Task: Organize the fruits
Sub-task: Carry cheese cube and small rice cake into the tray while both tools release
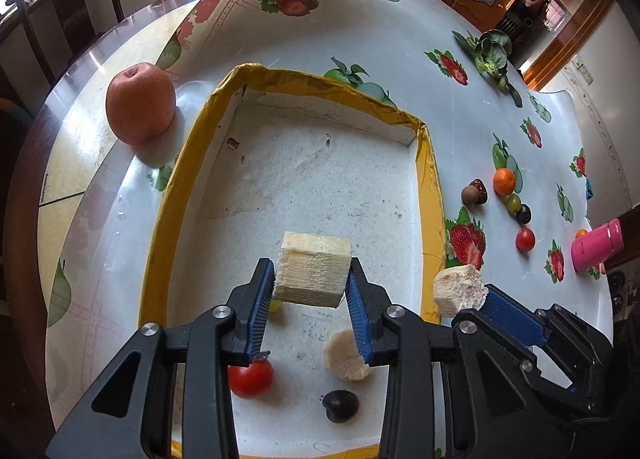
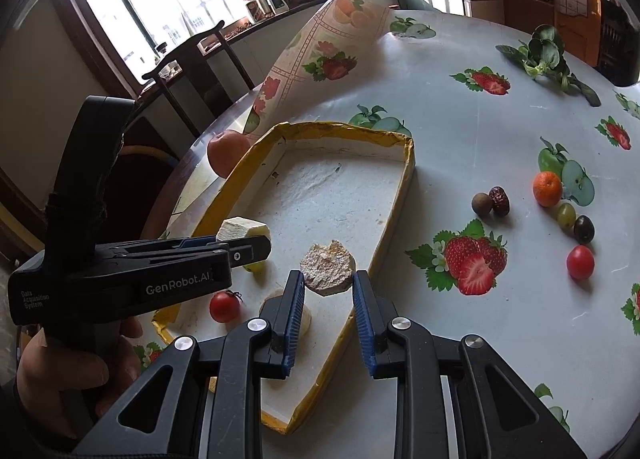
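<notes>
I've got both grippers over the tray, L gripper clamped on a pale chunk, R gripper pinching another piece, ready to drop w/ the tomato.

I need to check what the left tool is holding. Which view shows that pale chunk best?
The left wrist view: the pale chunk sits unobstructed between the left tool's pads. In the right wrist view only its top shows.
</notes>
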A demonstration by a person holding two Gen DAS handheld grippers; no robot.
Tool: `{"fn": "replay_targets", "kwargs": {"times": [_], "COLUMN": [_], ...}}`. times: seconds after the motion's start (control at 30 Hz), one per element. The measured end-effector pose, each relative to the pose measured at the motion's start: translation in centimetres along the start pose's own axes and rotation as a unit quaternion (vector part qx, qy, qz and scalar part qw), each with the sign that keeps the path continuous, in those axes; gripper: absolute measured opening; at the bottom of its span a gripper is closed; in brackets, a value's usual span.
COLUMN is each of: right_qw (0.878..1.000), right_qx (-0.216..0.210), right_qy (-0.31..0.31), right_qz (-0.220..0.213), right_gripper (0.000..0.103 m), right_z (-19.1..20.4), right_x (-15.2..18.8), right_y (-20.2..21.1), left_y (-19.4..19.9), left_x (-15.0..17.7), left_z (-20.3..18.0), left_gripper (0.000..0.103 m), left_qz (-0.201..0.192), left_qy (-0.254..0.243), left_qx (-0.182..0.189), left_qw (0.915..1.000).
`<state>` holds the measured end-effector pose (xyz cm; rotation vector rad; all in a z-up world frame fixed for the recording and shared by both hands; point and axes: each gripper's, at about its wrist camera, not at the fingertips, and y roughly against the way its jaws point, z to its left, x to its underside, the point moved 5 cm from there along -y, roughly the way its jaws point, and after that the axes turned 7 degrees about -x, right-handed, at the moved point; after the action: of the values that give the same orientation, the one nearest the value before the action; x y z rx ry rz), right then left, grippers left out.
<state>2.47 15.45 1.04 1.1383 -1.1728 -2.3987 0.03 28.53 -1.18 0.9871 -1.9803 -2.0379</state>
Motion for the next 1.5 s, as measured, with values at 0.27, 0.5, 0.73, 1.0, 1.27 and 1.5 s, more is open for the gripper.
{"fn": "replay_targets", "kwargs": {"times": [0.27, 0.5, 0.73, 1.0, 1.27, 1.5], "right_qw": [0.999, 0.996, 0.996, 0.998, 0.999, 0.998], "right_qx": [0.002, 0.008, 0.005, -0.001, 0.006, 0.033], "right_qy": [0.014, 0.032, 0.025, 0.004, -0.022, -0.059], "right_qz": [0.041, 0.077, 0.087, 0.064, 0.029, 0.012], "right_gripper": [0.025, 0.025, 0.029, 0.036, 0.038, 0.038], "right_z": [0.6, 0.9, 0.7, 0.3, -1.3, -4.7], "right_x": [-1.4, -0.2, 0.5, 1.8, 3.1, 4.8], "right_y": [-5.9, -8.9, -9.0, -4.6, 0.8, 4.3], "left_y": [-3.3, -5.4, -4.6, -1.1, 1.0, 2.3], "left_x": [-2.5, -1.3, -1.2, -0.6, 0.4, 1.3], "left_z": [0.9, 0.7, 0.5, -0.2, -2.2, -4.4], "left_gripper": [0.034, 0.034, 0.035, 0.050, 0.050, 0.050], "left_qz": [0.019, 0.041, 0.038, 0.004, -0.008, -0.016], "left_qy": [0.001, -0.009, -0.013, -0.011, -0.024, -0.039], "left_qx": [-0.013, -0.020, -0.038, -0.035, -0.025, -0.016], "left_qw": [0.9997, 0.9989, 0.9985, 0.9993, 0.9994, 0.9990]}}
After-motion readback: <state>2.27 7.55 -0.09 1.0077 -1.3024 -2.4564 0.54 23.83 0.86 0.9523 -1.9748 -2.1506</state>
